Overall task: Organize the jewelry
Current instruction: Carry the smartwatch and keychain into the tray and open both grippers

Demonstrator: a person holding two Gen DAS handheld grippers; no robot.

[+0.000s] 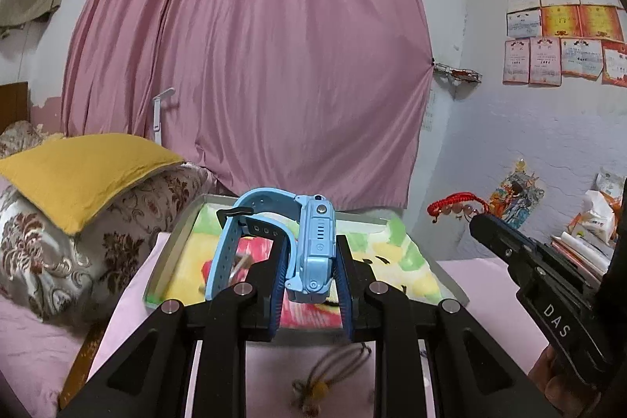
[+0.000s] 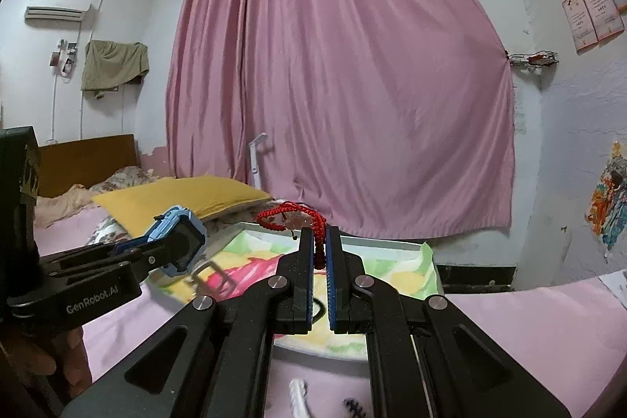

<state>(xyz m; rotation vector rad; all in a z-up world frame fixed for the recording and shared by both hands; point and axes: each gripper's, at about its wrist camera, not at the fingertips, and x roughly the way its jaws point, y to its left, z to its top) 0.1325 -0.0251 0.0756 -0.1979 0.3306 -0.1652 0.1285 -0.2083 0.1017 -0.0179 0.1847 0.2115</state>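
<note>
My left gripper (image 1: 311, 249) is shut on a light blue smartwatch (image 1: 315, 245), held above a metal tray (image 1: 172, 245) lined with a colourful cloth. The watch's strap loops to the left. My right gripper (image 2: 319, 241) is shut on a red braided bracelet (image 2: 292, 216) with beads, held over the same tray (image 2: 392, 246). In the left wrist view the right gripper (image 1: 476, 218) shows at the right with the red bracelet (image 1: 454, 204). In the right wrist view the left gripper (image 2: 184, 245) shows at the left with the blue watch (image 2: 176, 222).
A brown cord bracelet with a bead (image 1: 333, 375) lies on the pink table surface (image 1: 490, 285) below the left gripper. Small blurred items (image 2: 299, 394) lie near the right gripper's base. A bed with a yellow pillow (image 1: 78, 171) stands left, a pink curtain (image 1: 250, 57) behind.
</note>
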